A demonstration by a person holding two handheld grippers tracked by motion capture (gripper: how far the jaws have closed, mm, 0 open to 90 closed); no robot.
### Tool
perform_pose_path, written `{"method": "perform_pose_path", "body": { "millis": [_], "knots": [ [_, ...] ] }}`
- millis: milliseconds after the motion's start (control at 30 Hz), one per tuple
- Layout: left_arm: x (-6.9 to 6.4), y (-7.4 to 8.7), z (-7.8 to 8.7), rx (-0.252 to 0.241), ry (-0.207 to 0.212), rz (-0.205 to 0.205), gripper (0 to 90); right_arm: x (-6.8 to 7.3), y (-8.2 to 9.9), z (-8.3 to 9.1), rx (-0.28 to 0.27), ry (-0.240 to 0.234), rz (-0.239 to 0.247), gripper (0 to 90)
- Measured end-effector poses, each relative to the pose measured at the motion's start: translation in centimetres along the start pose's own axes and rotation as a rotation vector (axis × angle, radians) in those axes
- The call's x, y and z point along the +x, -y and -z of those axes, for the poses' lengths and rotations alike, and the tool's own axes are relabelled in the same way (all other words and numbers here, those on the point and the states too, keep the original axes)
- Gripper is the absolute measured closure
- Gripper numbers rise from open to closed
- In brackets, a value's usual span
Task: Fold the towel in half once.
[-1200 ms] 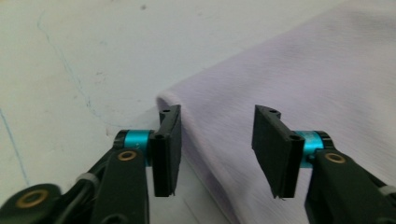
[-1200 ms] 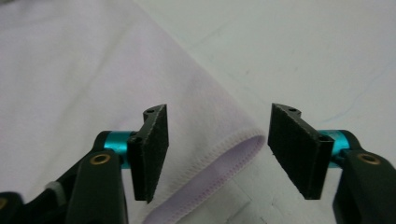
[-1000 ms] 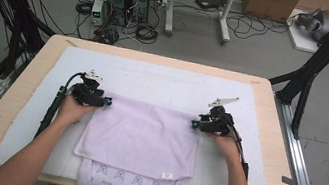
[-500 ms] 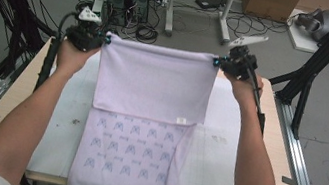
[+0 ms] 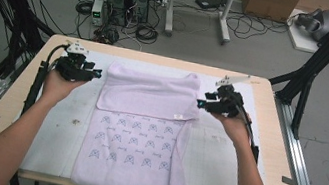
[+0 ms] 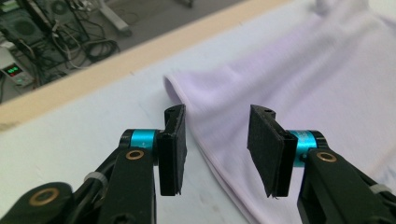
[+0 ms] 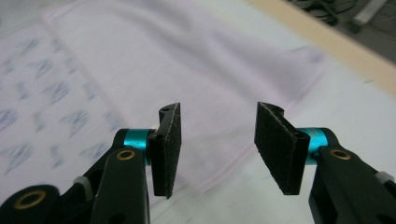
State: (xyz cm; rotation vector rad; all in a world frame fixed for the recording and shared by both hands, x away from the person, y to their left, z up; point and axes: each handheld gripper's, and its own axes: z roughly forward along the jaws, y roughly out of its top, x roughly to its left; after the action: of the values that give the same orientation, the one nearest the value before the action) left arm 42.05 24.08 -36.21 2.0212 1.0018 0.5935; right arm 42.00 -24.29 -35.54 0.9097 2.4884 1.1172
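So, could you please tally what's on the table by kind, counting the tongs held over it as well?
Towel: 1
White mat: 1
Tongs: 2, the left tongs and the right tongs, both open with nothing between the jaws
Total: 4

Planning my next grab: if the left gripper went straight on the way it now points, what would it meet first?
Most likely the folded lilac towel: the open left gripper points at its near side edge, nothing between its pads. It seems to hover above the white mat, so depth is uncertain.
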Motion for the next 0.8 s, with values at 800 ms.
{"method": "perform_pose_path", "body": {
  "millis": [800],
  "knots": [
    [-9.1,9.0,2.7,0.018,0.137,-0.115,50.8,9.8,8.5,-2.4,0.100,-0.315,0.000,71.5]
  ]
}}
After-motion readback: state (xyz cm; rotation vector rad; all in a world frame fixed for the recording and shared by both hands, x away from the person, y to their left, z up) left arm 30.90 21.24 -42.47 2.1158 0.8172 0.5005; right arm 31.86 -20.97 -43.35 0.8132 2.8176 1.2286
